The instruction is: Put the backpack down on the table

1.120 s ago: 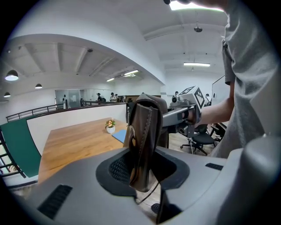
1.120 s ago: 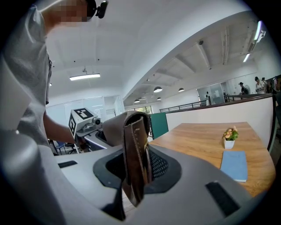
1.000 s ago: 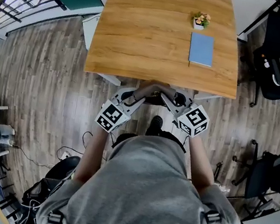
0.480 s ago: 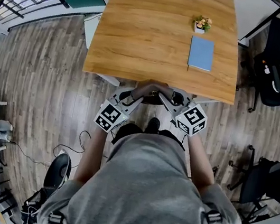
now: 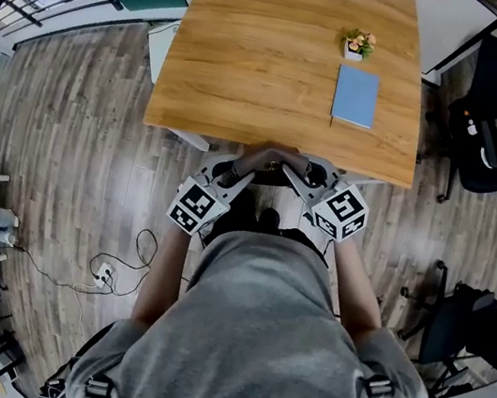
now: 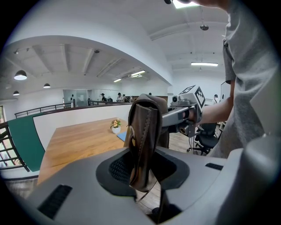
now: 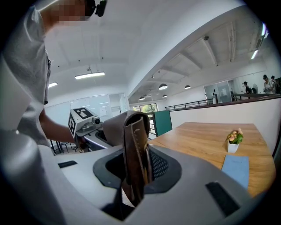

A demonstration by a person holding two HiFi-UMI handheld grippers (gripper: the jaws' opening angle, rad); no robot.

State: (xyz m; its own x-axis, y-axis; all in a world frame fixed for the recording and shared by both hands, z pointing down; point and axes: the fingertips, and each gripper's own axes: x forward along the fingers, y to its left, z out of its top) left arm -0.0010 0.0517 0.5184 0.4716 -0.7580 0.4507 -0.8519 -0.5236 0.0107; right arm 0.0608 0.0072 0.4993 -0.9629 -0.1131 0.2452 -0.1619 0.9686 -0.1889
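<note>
Little has changed from a moment ago. Both grippers sit where they were, at the near edge of the worktop (image 5: 254, 61), and the backpack (image 5: 270, 156) hangs between them as before. Only the scene around them has slid a touch. The dark bag that lay on the floor at the lower left is gone from the head view, and a looped cable (image 5: 115, 263) with a socket strip now shows there.

The left hand-held gripper (image 6: 142, 165) is clamped on the backpack's brown leather strap (image 6: 144, 132), which stands upright between its jaws. The right hand-held gripper (image 7: 136, 169) is clamped on the same strap from the other side, the leather pinched edge-on. In the head view the two grippers point in toward each other, with the strap bridging their tips. The backpack is held in the air just off the near edge, not yet resting on the wood. How much of the bag hangs below I cannot tell, as the grippers and the person's grey shirt cover it.

As for containers, a small white pot (image 5: 356, 43) stands on the far right part of the worktop with a little flowering plant in it. Just on its near side, apart from it, a blue book (image 5: 356, 97) lies flat. The backpack's inside is not visible.
</note>
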